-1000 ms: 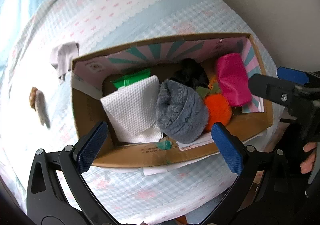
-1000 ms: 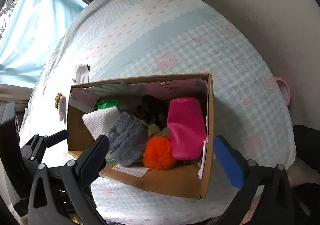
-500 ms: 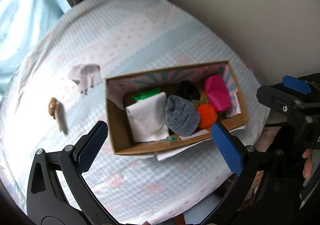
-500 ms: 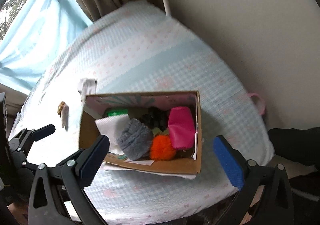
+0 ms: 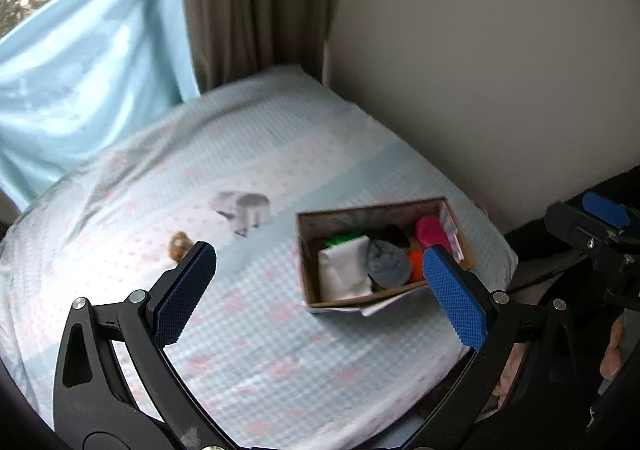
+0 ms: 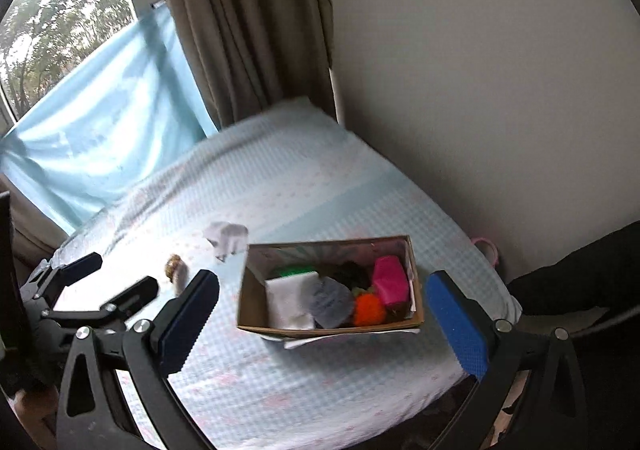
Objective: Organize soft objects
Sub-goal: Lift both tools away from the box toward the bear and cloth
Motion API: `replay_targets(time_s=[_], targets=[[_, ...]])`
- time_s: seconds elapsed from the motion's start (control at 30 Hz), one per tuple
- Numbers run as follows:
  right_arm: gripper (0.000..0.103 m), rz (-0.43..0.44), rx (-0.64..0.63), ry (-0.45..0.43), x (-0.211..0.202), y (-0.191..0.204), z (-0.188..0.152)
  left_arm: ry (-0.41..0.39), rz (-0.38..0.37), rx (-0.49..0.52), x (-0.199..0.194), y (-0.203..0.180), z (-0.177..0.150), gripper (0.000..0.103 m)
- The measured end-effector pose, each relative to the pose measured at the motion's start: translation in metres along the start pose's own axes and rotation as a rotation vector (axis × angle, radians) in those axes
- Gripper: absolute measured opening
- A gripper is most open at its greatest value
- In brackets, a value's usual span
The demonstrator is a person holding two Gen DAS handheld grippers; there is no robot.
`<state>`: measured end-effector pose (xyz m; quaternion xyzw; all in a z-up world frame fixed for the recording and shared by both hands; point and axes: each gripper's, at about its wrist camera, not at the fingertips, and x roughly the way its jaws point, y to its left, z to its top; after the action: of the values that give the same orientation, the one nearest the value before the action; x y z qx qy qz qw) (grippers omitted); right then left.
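Note:
A cardboard box [image 5: 310,282] [image 6: 250,300] sits near the front right corner of the bed. Inside lie a white cloth [image 5: 344,268] [image 6: 288,300], a grey fuzzy roll [image 5: 388,260] [image 6: 332,302], an orange pompom [image 5: 416,260] [image 6: 368,310], a pink pouch [image 5: 432,230] [image 6: 390,280], a green item [image 5: 340,238] and something black [image 6: 352,272]. A pale cloth [image 5: 242,205] [image 6: 226,234] and a small brown object [image 5: 178,244] [image 6: 173,266] lie on the bedsheet left of the box. My left gripper [image 5: 320,292] and right gripper [image 6: 322,324] are both open and empty, held well back from the box.
The bed [image 5: 280,153] wears a light blue and pink patterned sheet and stands against a beige wall [image 6: 480,69]. Brown curtains [image 6: 240,29] and a blue drape [image 5: 88,77] hang at the window behind. A pink ring [image 6: 486,246] lies at the bed's right edge.
Both grippers have pulled up and away from the box, so it looks much smaller and the whole bed, curtains and window have come into view. Both stay open.

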<state>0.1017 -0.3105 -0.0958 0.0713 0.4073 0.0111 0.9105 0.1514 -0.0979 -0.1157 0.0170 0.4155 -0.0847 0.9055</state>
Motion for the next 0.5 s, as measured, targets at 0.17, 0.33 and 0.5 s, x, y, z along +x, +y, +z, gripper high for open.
replay_targets(time_s=[0.17,0.33,0.5], targets=[[0.103,-0.025,-0.021,-0.078,-0.028,0.037,-0.014,-0.073,0.035,-0.034,-0.043,0.048,-0.013,0.103],[0.103,-0.039,0.001,-0.105,-0.041,0.067,-0.028,-0.104,0.062,-0.049,-0.064,0.095,-0.031,0.103],[0.103,-0.030,0.020,-0.123,-0.037,0.102,-0.038,-0.102,0.078,-0.065,-0.063,0.138,-0.046,0.103]])
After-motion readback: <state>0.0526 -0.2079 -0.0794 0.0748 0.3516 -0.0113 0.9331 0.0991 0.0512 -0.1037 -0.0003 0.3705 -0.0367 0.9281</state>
